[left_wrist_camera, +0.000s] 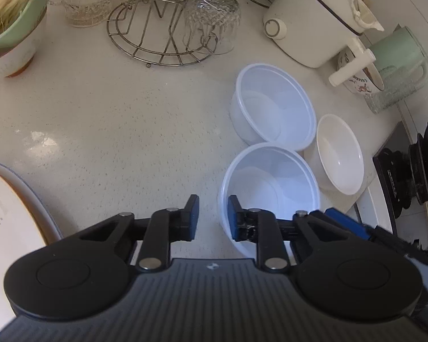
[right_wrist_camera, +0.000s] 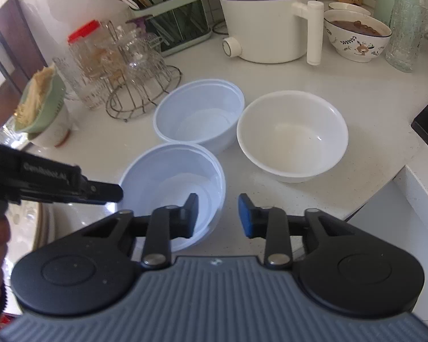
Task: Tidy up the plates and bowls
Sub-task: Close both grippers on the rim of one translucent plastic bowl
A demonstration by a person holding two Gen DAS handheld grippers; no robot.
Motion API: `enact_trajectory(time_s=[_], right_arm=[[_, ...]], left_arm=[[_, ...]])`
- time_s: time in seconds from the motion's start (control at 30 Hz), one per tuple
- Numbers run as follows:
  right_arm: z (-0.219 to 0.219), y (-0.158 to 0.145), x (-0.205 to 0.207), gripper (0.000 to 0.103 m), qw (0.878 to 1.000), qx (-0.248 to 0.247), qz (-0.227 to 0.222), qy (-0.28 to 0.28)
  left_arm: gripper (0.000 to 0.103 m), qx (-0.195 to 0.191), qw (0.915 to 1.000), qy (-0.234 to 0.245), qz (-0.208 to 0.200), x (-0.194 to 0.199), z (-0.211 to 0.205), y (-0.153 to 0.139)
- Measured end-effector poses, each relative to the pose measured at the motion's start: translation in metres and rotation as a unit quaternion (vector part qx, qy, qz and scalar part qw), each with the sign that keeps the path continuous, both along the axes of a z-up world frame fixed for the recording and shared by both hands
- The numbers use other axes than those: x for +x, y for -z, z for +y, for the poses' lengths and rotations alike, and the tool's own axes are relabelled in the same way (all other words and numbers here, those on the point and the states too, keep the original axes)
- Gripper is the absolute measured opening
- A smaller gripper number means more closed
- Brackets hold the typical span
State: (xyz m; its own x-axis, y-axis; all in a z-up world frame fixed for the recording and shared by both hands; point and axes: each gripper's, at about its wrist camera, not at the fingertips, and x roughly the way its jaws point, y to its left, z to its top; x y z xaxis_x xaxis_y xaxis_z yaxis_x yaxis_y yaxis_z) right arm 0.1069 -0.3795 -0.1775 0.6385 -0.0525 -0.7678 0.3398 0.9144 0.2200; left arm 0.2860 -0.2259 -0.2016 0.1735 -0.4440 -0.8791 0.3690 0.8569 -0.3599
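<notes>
Task barely begun, by the look of it; nothing stacked yet.

Far left, a patterned plate (left_wrist_camera: 2, 213) sits at the counter's (left_wrist_camera: 114, 131) near left edge, alone, no other plate on it. Left claw (left_wrist_camera: 212, 218) is narrow, w/ the near left rim of the closest clear plastic bowl (left_wrist_camera: 271, 182) in the gap between its pads; can't tell if the pads actually press the rim, so no sure grip. Bowl rests flat on the counter.

Right claw (right_wrist_camera: 218, 215) is also narrow, straddling the same bowl's near right rim, not clearly pinching either.

Just behind it, touching or nearly so, a second clear bowl (right_wrist_camera: 199, 111), empty & upright. Right of that pair, near the counter's right edge by the stove, a white bowl (right_wrist_camera: 292, 135), apart from the others, also empty.

Left to do, I'd judge: nest the two clear bowls, deal w/ the white one, then sort the plate. Basically everything.
</notes>
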Motion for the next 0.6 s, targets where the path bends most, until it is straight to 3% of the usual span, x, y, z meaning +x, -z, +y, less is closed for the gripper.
enact_trajectory(time_s=[0.37,0.6], right_arm=[[0.0,0.008,0.011,0.025,0.999,0.043,0.004,-0.012],[0.012,0.006,0.023,0.025,0.998,0.052,0.0,-0.041]], left_arm=[[0.017,-0.003,0.9999,0.007,0.014,0.004,-0.001,0.004],[0.017,0.0,0.9995,-0.027,0.016,0.005,0.023,-0.001]])
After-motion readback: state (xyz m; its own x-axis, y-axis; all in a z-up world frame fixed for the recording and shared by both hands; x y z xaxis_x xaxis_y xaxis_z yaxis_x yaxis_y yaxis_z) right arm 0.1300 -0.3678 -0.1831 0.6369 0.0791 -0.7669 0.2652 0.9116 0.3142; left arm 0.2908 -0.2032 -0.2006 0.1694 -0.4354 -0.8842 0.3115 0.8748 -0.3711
